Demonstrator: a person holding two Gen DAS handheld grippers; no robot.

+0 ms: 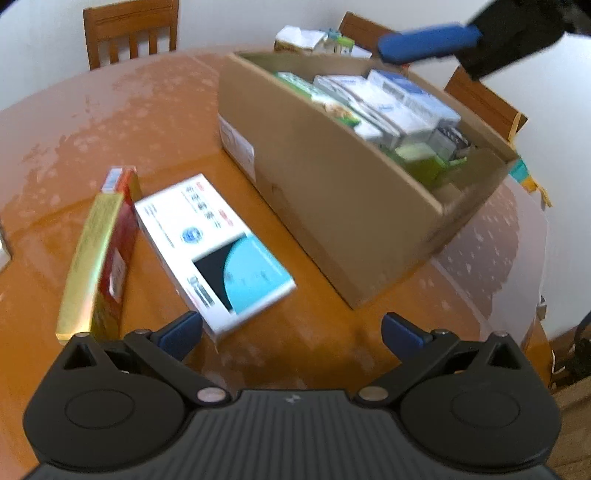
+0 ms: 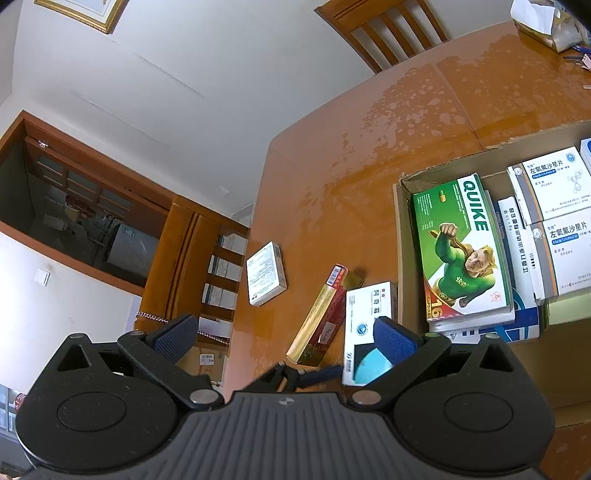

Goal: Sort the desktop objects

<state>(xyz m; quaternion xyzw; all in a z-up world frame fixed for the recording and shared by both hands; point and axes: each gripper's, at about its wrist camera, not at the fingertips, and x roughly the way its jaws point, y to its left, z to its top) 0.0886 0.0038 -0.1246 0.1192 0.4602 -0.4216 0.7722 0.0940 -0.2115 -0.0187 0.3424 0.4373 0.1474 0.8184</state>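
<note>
A cardboard box (image 1: pixel 332 192) (image 2: pixel 404 258) full of medicine packs stands on the orange table. A green QUIKE pack (image 2: pixel 458 243) lies on top inside it. Left of the box lie a white and blue pack (image 1: pixel 210 243) (image 2: pixel 364 314) and a red and gold pack (image 1: pixel 99 254) (image 2: pixel 321 317). My left gripper (image 1: pixel 291 332) is open just above the table, with the white and blue pack's near corner by its left finger. My right gripper (image 2: pixel 284 334) is open and empty, high above the box's left end. It shows in the left wrist view as a blue finger (image 1: pixel 428 42) over the box.
A small white pack (image 2: pixel 266 273) lies alone near the table's left edge. A tissue pack (image 2: pixel 543 22) (image 1: pixel 299 37) and small items sit at the far side. Wooden chairs (image 1: pixel 129 29) (image 2: pixel 388 29) stand around the table. A wooden shelf unit (image 2: pixel 192 266) is beyond the edge.
</note>
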